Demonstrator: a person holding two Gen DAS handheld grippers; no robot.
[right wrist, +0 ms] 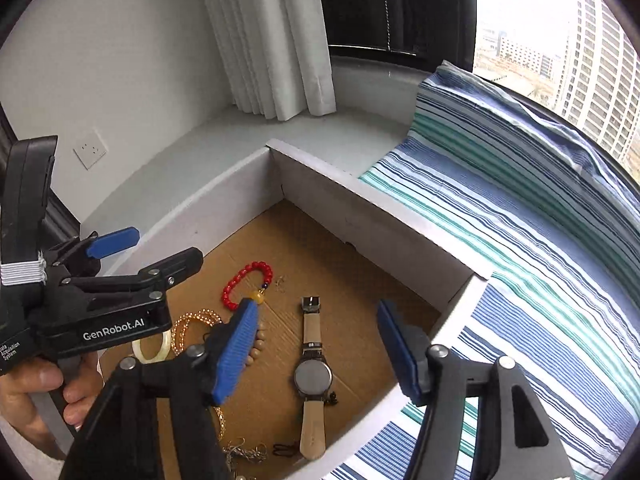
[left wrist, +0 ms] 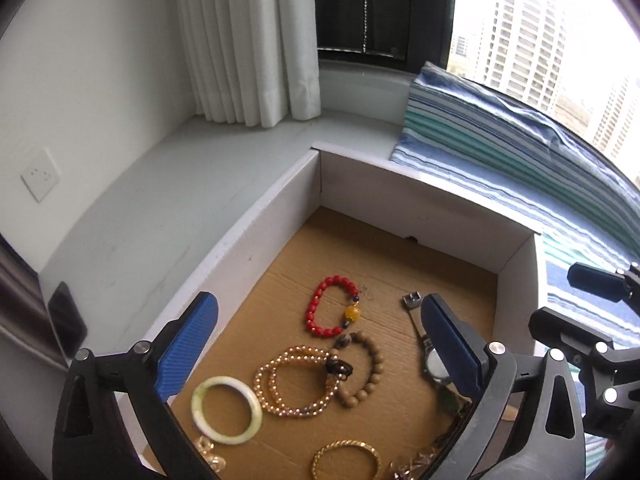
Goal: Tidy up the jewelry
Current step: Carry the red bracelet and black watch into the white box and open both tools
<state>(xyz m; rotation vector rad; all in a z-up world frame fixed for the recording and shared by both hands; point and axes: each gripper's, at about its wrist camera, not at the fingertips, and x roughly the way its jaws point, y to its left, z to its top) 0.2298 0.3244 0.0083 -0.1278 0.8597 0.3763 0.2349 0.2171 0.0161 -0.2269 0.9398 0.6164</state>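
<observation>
Several pcs lie loose in box (left wrist: 256, 216): red bracelet (left wrist: 329, 305), watch (right wrist: 313, 376), bangle (left wrist: 226, 409). Left gripper (left wrist: 316, 344) & right gripper (right wrist: 316, 360) hang wide open, empty, above box; sorting stage unclear.

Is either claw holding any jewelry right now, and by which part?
Nothing is held. The left claw and the right claw are both open and empty above the box; the watch lies untouched.

Daylight is coming from the overexposed window (left wrist: 540, 40) (top right), edges are bending strongly, and near corners are looking blurred.
</observation>
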